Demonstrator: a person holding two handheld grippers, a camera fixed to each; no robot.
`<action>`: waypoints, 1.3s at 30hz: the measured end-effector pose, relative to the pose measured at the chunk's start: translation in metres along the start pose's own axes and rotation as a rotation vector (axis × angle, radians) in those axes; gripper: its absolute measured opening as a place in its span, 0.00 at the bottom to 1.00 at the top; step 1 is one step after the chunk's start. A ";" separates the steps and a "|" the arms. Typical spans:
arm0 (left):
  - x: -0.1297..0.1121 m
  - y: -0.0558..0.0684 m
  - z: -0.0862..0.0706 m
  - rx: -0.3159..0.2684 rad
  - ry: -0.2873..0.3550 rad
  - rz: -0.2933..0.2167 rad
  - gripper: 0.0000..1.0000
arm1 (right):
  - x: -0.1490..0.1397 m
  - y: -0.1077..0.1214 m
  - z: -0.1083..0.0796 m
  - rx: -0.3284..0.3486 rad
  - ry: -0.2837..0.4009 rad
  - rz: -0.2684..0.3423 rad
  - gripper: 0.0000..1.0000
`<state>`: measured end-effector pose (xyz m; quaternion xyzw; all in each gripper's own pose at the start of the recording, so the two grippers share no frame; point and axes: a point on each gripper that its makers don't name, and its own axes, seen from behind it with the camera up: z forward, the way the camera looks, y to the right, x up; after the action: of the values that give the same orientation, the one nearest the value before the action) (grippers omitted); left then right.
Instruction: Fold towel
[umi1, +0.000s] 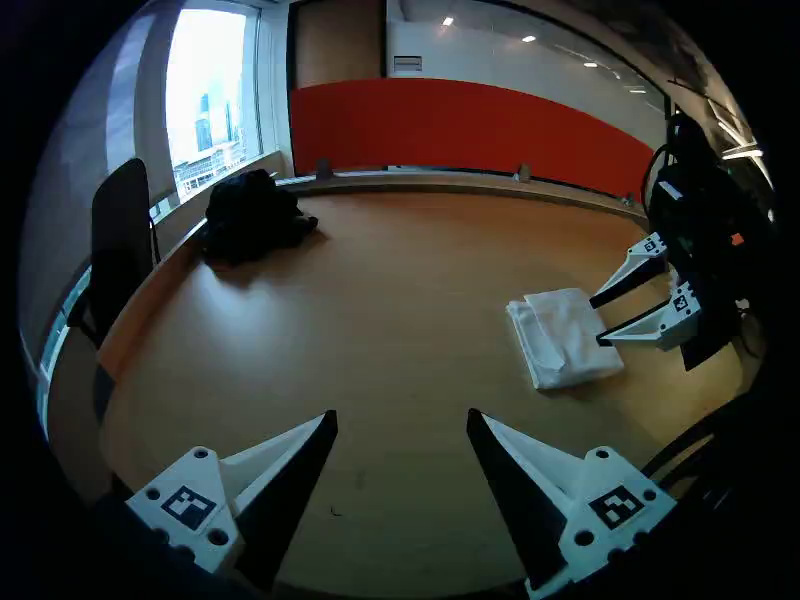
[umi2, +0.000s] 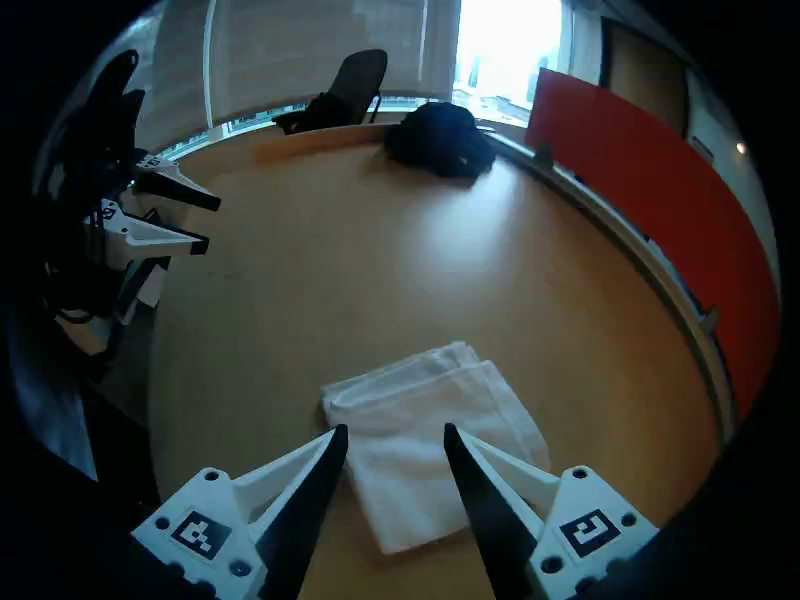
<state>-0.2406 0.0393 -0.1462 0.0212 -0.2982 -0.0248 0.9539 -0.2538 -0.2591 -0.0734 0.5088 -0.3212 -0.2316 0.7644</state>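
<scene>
The left gripper (umi1: 400, 418) sits nearest in the left gripper view. Its two fingers are spread wide with bare wood showing between them, and it hangs above the near part of the round wooden table (umi1: 400, 300). In the right gripper view, the right gripper (umi2: 395, 432) also has its fingers parted, somewhat narrower, with nothing clamped between them. Its tips lie over the near edge of the towel (umi2: 420, 400), though whether they touch the cloth cannot be told. The towel is white, folded into a thick rectangle of several layers, and lies flat on the table. From the left gripper view it rests to the right of the table's middle, with the right gripper's tips just at its right edge. Across the table in the right gripper view, the left gripper appears at the left side, fingers apart, well apart from the towel. Farther back, a dark bag (umi1: 250, 215) lies slumped on the table near its rim. Beyond it stand a dark chair (umi1: 120, 235), a bright window (umi1: 210, 100) and a long red panel (umi1: 470, 130) along the table's far edge.
</scene>
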 end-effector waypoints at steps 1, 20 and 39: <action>0.000 0.000 0.000 0.000 0.000 0.000 0.96 | -0.001 0.000 -0.001 -0.003 0.000 0.003 0.74; 0.002 -0.002 -0.001 0.003 0.003 0.007 0.96 | -0.037 0.007 -0.012 -0.049 -0.035 0.059 0.74; 0.001 0.003 0.001 -0.004 -0.003 0.012 0.96 | -0.088 0.005 -0.020 -0.060 -0.120 0.089 0.74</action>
<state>-0.2401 0.0421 -0.1444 0.0177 -0.2998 -0.0198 0.9536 -0.2993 -0.1843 -0.0965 0.4563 -0.3817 -0.2370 0.7681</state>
